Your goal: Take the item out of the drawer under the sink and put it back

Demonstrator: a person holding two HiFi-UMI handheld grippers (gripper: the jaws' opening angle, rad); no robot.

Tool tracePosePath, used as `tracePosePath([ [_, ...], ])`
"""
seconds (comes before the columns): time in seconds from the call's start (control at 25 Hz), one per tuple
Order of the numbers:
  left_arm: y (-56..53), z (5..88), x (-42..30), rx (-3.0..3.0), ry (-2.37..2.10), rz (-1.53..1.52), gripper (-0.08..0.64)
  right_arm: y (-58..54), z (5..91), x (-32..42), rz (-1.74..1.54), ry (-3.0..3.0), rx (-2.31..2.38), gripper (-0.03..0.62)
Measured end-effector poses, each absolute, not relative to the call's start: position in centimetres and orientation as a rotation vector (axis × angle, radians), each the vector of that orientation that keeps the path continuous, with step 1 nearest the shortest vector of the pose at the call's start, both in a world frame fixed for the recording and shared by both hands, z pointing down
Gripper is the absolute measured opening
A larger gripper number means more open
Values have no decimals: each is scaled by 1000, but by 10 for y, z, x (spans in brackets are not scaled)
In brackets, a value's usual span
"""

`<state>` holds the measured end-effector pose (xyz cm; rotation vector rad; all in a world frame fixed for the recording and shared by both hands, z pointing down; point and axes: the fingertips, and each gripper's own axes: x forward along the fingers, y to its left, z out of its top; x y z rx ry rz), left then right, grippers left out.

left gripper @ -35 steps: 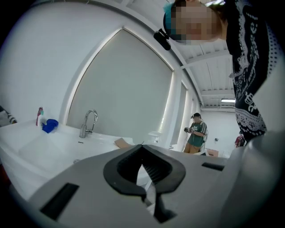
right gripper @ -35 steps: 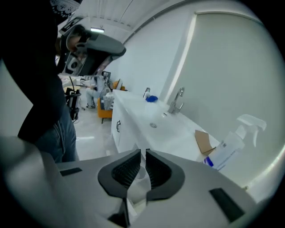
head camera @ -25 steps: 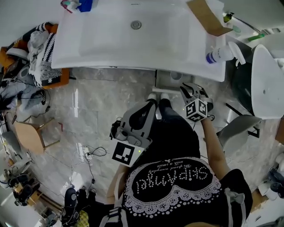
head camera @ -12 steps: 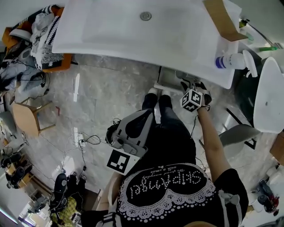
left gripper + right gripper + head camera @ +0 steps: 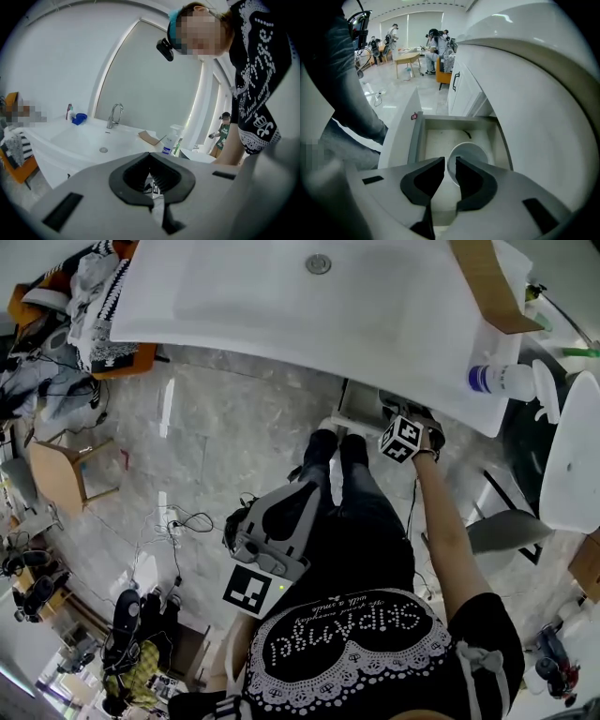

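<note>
A: Two claws to account for. Which step, by the look of it?

B: Probably the return. Judged so with the right gripper (image 5: 450, 161) aimed steeply down into the open drawer (image 5: 440, 124) beneath the sink (image 5: 534, 93), jaws only slightly apart and seemingly pinching the left wall of a cup (image 5: 471, 154). As for the left gripper (image 5: 150, 157): held away from the drawer, jaws together, nothing between them.

A: And next?

B: Likely: settle the cup flat on the drawer floor, spread the jaws, lift straight out, then push the drawer shut. Hard to tell whether already resting on the floor or just above.

A: Looks of the cup?

B: Round, plain white, mouth facing up, empty inside, thin-walled; light and rigid by appearance. Placed toward 5 o'clock of the drawer floor in the right gripper view, with a small dark curved mark (image 5: 467, 135) at 12 o'clock, near the back wall. In the head view, drawer at 1 o'clock from centre.
</note>
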<state>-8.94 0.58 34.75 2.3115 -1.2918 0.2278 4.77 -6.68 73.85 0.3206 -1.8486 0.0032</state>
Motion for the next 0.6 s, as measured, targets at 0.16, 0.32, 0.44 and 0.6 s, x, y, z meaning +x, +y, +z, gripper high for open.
tracePosePath([
  [0.16, 5, 353, -88, 2285, -1310, 236, 5, -66, 754, 52, 21, -1833, 294, 74],
  [0.32, 2, 355, -93, 2259, -1327, 240, 5, -68, 762, 53, 40, -1823, 285, 74],
  [0.44, -2, 355, -97, 2245, -1336, 240, 5, -70, 766, 52, 44, -1808, 269, 72],
  [0.6, -4, 357, -99, 2232, -1337, 239, 5, -73, 768, 52, 7, -1788, 243, 69],
])
